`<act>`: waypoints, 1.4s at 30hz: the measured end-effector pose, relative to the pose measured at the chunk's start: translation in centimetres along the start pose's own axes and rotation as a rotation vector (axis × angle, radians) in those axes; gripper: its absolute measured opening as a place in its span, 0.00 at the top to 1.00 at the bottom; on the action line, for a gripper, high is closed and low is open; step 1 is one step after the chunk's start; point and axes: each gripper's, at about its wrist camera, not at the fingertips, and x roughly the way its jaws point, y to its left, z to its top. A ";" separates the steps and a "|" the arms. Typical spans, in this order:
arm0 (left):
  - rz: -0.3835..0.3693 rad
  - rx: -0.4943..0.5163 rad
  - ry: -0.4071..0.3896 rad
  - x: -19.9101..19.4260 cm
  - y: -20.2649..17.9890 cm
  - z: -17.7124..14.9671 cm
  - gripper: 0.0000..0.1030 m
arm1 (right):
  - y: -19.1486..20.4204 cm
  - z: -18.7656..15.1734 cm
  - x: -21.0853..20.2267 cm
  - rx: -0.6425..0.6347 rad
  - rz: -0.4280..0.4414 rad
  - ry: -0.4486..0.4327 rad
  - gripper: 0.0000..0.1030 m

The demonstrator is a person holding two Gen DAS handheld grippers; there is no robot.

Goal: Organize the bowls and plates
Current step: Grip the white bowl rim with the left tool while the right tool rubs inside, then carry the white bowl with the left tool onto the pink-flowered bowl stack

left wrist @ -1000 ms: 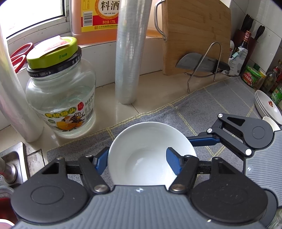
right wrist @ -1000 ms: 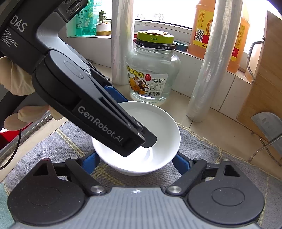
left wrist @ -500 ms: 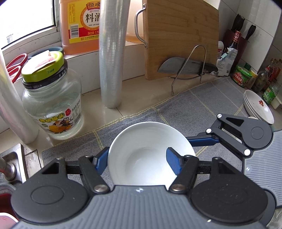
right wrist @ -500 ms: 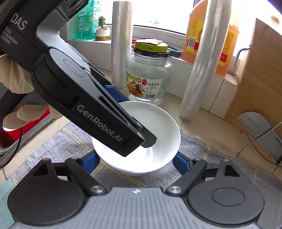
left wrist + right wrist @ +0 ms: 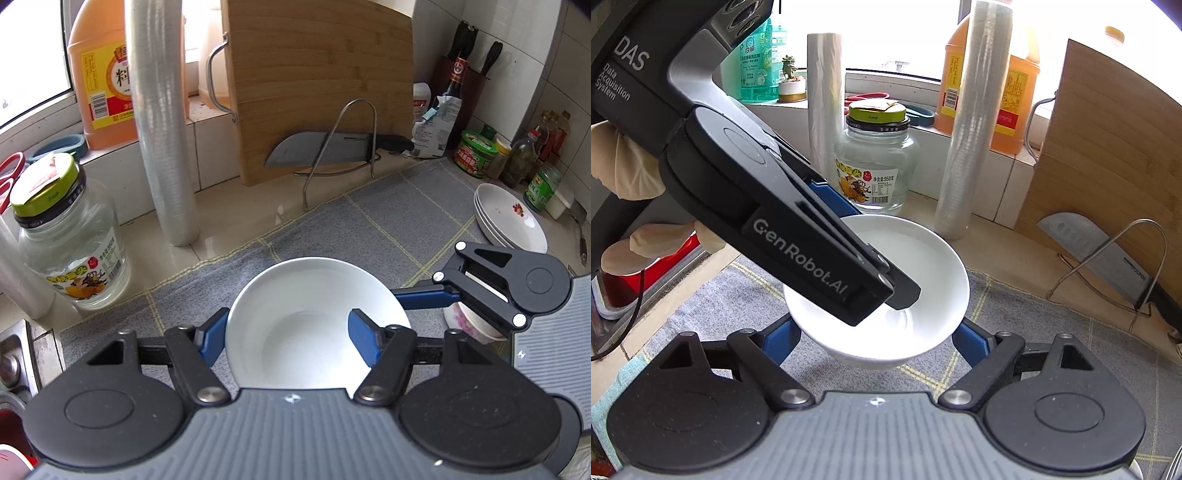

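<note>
A plain white bowl [image 5: 314,317] is held above the grey mat [image 5: 388,218]. My left gripper [image 5: 288,338] is shut on its near rim, one blue finger outside and one inside. It also shows in the right wrist view [image 5: 923,269]. My right gripper [image 5: 875,339] is open, its blue fingers on either side of the bowl's underside, and shows in the left wrist view [image 5: 498,291]. A stack of white plates [image 5: 509,221] lies at the far right of the mat. A small flowered bowl [image 5: 465,321] sits under my right gripper.
A glass jar with a green lid [image 5: 70,236], a roll of film [image 5: 162,129] and an orange jug [image 5: 103,81] stand at the back left. A wooden board [image 5: 317,81] and cleaver [image 5: 321,151] lean on a wire rack. Bottles and jars [image 5: 517,155] crowd the right corner. Sink edge [image 5: 22,358] at left.
Both grippers have carried the white bowl to the right along the mat, away from the jar. The plate stack and the flowered bowl have come into closer view.
</note>
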 end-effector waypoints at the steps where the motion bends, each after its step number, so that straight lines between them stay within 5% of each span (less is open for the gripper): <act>1: -0.003 0.007 -0.002 0.0 -0.5 0.2 0.35 | -0.2 -0.2 -0.4 0.006 -0.004 -0.001 0.11; 42: -0.248 0.271 -0.008 5.7 -17.6 5.3 0.34 | -10.4 -9.8 -10.5 0.250 -0.268 0.037 0.11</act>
